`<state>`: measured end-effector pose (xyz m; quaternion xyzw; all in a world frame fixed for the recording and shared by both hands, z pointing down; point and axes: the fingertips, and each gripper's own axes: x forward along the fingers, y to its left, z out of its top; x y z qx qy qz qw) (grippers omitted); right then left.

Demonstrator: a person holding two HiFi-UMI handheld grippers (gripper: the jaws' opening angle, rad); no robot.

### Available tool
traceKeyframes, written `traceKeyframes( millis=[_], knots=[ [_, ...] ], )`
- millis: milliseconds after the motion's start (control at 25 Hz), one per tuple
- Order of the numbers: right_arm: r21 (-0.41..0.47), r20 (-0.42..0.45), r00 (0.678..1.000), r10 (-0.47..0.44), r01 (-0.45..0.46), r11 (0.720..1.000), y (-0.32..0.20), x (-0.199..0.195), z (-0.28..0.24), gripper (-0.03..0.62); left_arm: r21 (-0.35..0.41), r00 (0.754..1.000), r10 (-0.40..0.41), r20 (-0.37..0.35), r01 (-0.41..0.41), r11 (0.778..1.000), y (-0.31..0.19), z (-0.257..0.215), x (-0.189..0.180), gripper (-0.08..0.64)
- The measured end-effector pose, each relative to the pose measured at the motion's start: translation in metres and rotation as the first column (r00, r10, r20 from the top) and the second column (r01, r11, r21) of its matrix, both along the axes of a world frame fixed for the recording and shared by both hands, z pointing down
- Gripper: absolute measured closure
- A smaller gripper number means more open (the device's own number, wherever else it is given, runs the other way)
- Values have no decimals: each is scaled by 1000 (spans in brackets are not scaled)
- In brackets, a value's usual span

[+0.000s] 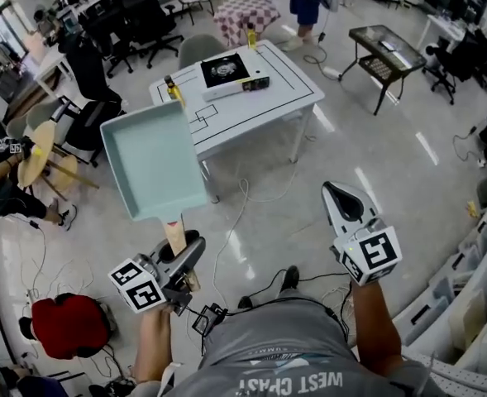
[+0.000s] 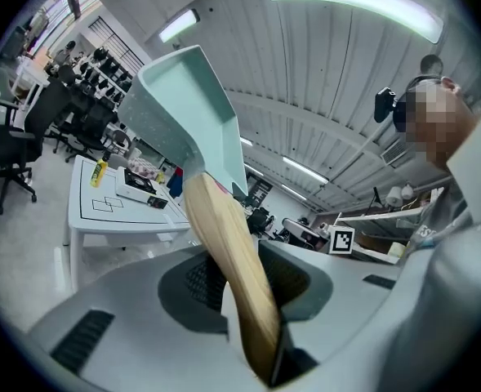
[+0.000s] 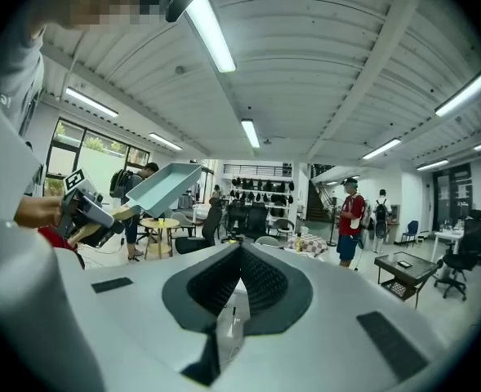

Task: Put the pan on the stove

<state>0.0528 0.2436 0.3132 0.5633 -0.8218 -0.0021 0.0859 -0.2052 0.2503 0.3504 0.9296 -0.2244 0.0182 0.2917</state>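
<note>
Left gripper: I find my left gripper (image 1: 179, 255) at 7 o'clock in the head view. Its fingers pinch the pale wooden handle (image 2: 233, 284) of the pan, which stands up between them.
Right gripper: my right gripper (image 1: 342, 198) is at 5 o'clock, well apart from the left one. Its fingers are pressed together with nothing between them.
Pan: the pale teal rectangular metal pan (image 1: 152, 165) hangs in the air at 10 o'clock, just beyond the left gripper. It is tilted, with its open side toward my head camera, and is not yet on the stove.
Table: a white rectangular table marked with black lines (image 1: 264, 106) stands farther off at 12 o'clock.
Stove: a white portable stove with a black top (image 1: 226, 73) sits on the table's far side, at 12 o'clock.
Bottle: a small yellow bottle (image 1: 174, 90) stands near the table's left corner, at 11 o'clock.
</note>
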Motion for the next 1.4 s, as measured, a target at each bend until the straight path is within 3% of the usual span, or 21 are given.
traceKeyframes(
  millis=[640,1080,1400],
  knots=[
    [31,62,990,-128,127,991,-68,100,1,580,26,990,-141,29,140,990,-32,-16,95,456],
    [15,84,988,-126,125,992,-91,126,10,580,26,990,-134,30,134,991,-62,-18,125,456],
    [-14,75,997,-34,35,999,-114,155,19,580,24,997,-78,16,78,997,-114,-16,140,456]
  ],
)
